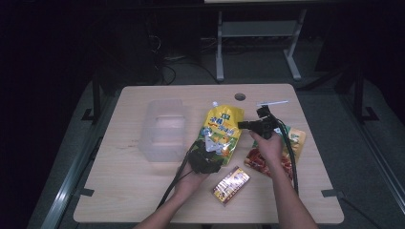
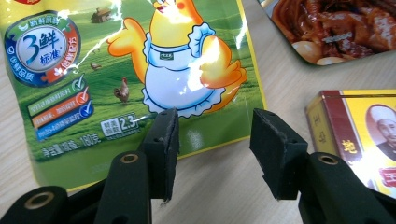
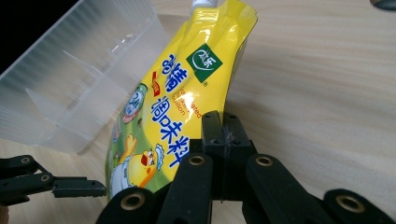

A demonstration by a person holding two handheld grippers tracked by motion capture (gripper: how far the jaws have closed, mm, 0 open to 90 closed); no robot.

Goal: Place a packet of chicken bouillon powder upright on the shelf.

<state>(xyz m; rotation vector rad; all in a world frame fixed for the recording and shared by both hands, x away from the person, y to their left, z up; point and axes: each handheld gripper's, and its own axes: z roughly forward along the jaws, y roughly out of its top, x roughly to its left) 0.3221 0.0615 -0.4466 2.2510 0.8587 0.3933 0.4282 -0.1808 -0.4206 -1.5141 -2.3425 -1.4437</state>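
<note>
A dim room with desk frames behind, and a light wooden table (image 1: 143,191) carrying the work. The right gripper (image 3: 224,128) has its jaws pressed together on the edge of the yellow spouted seasoning pouch (image 3: 187,98), pinching it near the table's middle so the upper part lifts and bows — its white cap points toward the far edge. The left gripper (image 2: 212,140) stands about half open, jaws straddling the pouch's lower edge without touching it; nothing is held. To the pouch's left sits a clear plastic bin (image 1: 165,129); toward the right edge lies a red-sauce food packet (image 1: 282,155), and nearer the front edge a yellow seasoning box (image 1: 231,184).

The step in hand looks like picking up the pouch, probably bound for the bin. Next, the left jaws likely need to close on the lower edge — or clear away — before the carry leftward.
</note>
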